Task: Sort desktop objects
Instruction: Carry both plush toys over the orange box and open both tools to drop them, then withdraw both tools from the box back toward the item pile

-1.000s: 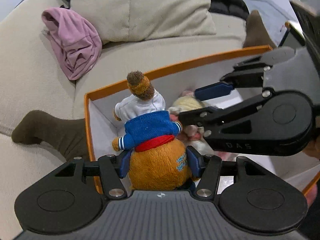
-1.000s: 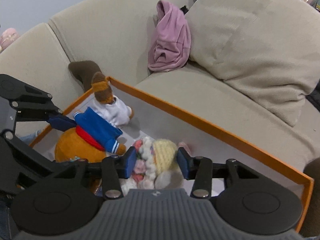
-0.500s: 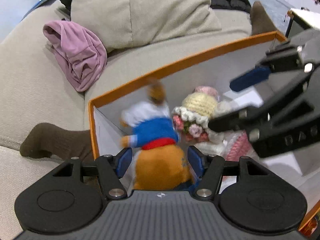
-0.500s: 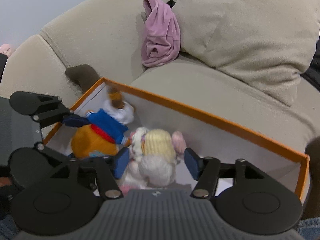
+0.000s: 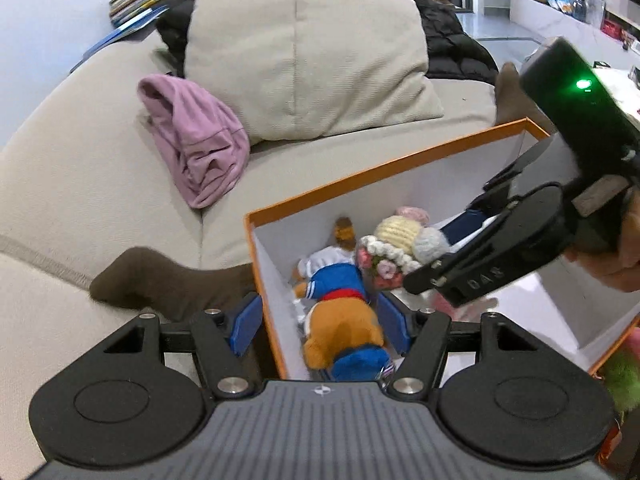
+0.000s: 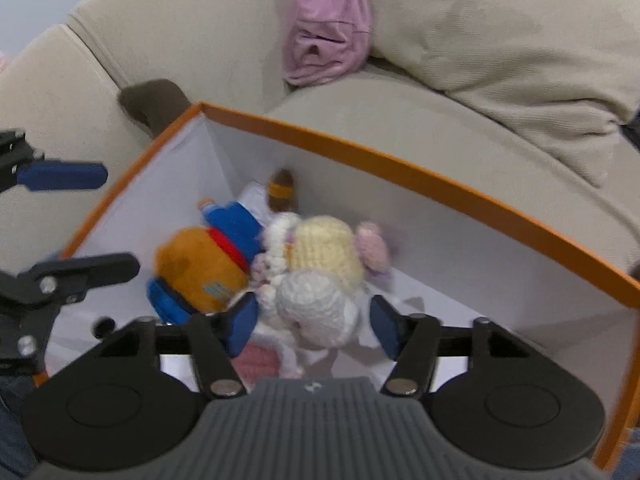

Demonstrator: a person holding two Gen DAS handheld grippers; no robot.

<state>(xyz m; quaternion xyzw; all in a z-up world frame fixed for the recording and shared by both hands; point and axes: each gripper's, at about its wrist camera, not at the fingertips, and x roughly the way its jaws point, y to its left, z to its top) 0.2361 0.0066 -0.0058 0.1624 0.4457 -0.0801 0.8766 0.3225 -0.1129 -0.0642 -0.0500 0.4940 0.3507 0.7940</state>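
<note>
An orange-rimmed white box [image 5: 360,172] [image 6: 400,160] sits on a beige sofa. Inside lie an orange plush in a blue jacket [image 5: 340,320] [image 6: 204,264], a small doll in a white shirt [image 5: 332,256] [image 6: 276,196] and a crocheted cream and white doll [image 5: 400,240] [image 6: 320,264]. My left gripper [image 5: 320,324] is open above the orange plush, jaws wide and not touching it. My right gripper [image 6: 314,320] is open above the crocheted doll, apart from it; it also shows in the left wrist view [image 5: 520,232].
A pink cloth [image 5: 196,148] [image 6: 328,24] lies on the sofa beside a large beige cushion [image 5: 308,52] [image 6: 500,28]. A brown sock [image 5: 152,280] [image 6: 154,100] lies left of the box. A black jacket [image 5: 448,40] lies behind the cushion.
Both grippers opened, let the orange plush and the crocheted doll down into the box, and drew back and up.
</note>
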